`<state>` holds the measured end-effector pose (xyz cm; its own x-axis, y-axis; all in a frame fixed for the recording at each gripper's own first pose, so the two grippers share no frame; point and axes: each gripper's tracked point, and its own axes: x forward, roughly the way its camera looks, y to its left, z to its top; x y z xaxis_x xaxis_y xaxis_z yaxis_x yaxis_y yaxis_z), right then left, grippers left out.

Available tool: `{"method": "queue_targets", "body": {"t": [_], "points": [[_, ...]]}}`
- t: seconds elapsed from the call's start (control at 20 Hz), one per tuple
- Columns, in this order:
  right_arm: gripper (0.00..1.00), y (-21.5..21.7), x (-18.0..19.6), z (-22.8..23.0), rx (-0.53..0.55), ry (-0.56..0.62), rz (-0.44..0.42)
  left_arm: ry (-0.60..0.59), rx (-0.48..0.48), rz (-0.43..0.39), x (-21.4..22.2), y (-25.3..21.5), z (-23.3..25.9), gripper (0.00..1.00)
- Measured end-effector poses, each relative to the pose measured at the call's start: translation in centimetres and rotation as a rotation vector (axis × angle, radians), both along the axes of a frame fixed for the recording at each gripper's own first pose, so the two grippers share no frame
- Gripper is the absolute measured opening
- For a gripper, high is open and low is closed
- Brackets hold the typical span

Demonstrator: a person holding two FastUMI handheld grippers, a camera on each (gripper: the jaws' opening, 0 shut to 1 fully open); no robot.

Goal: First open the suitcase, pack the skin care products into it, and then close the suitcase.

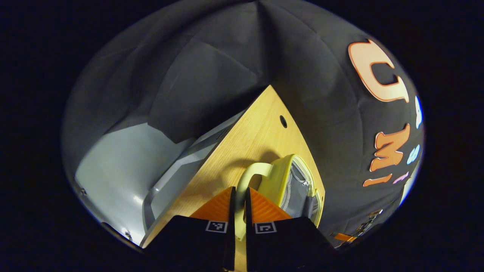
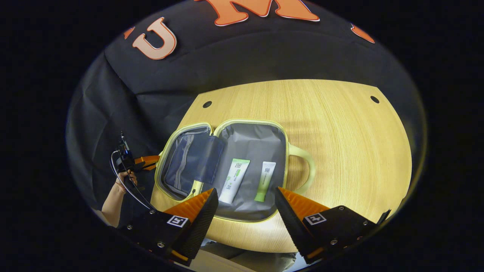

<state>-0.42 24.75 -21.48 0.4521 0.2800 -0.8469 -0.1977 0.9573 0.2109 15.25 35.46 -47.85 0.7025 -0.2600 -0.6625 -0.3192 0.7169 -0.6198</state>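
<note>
The suitcase [image 2: 227, 166] lies open on the wooden table [image 2: 340, 143], its lid half [image 2: 185, 162] folded out to the left of the base and its pale green handle [image 2: 304, 166] sticking out to the right. Two skin care tubes lie inside the base, side by side, long axes running roughly toward the booth wall, caps nearest the camera: a white tube [image 2: 234, 180] left of a green tube [image 2: 265, 180].

The right gripper [image 2: 245, 200] hovers over the suitcase's near edge, fingers spread wide, holding nothing.

In the left gripper view, the left gripper [image 1: 239, 200] is closed on the lid's handle [image 1: 245, 181], both orange fingers [image 1: 217, 206] pressing it.
</note>
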Motion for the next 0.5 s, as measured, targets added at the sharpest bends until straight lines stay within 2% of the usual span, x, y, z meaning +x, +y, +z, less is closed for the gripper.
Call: {"method": "queue_targets", "body": {"t": [0.35,0.5], "points": [[0.96,-1.1,0.9,2.1,0.045,-0.064,0.029,0.018,0.358,-0.104,-1.1,-2.7,7.2,0.11],[0.96,-3.3,1.5,3.2,0.068,-0.1,0.039,-0.005,0.446,-0.103,-1.9,-5.0,12.4,0.11]]}}
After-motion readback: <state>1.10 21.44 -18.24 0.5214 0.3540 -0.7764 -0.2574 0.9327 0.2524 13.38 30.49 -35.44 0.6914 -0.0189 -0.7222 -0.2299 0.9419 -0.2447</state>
